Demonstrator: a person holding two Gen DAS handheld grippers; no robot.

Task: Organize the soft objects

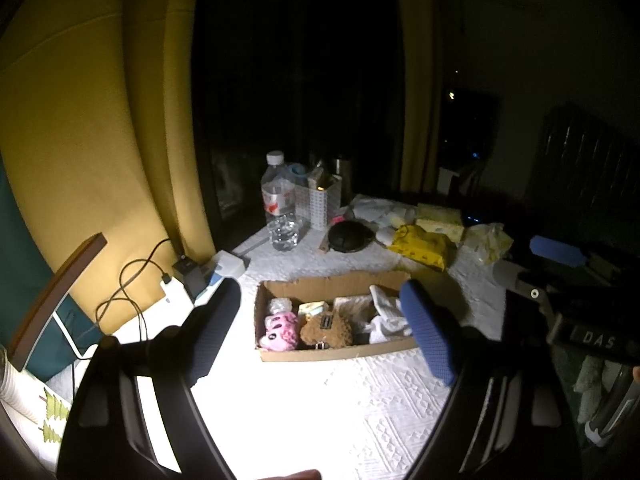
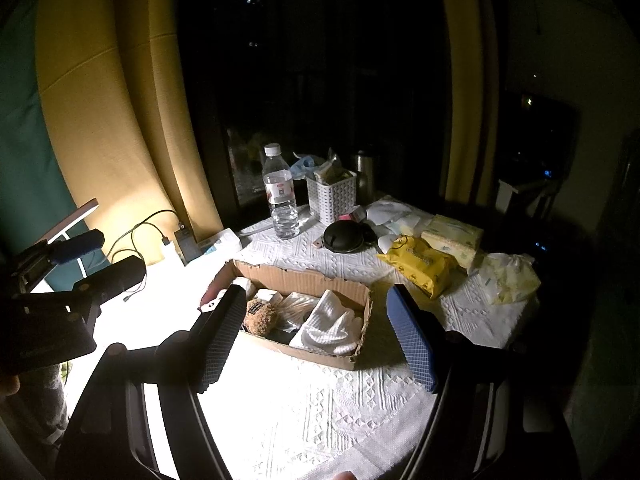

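Above the white embossed tablecloth (image 2: 320, 420), your left gripper (image 1: 326, 330) and right gripper (image 2: 316, 336) gape wide, holding nothing; shallow brown cardboard box (image 1: 320, 354) holds pink plush toy (image 1: 280, 330), brown fuzzy plush (image 1: 326, 328), white cloth (image 2: 330, 330).

Both blue-padded black two-finger grippers, left (image 1: 326, 332) and right (image 2: 320, 336), are held wide open, empty, pointing toward twelve o'clock.
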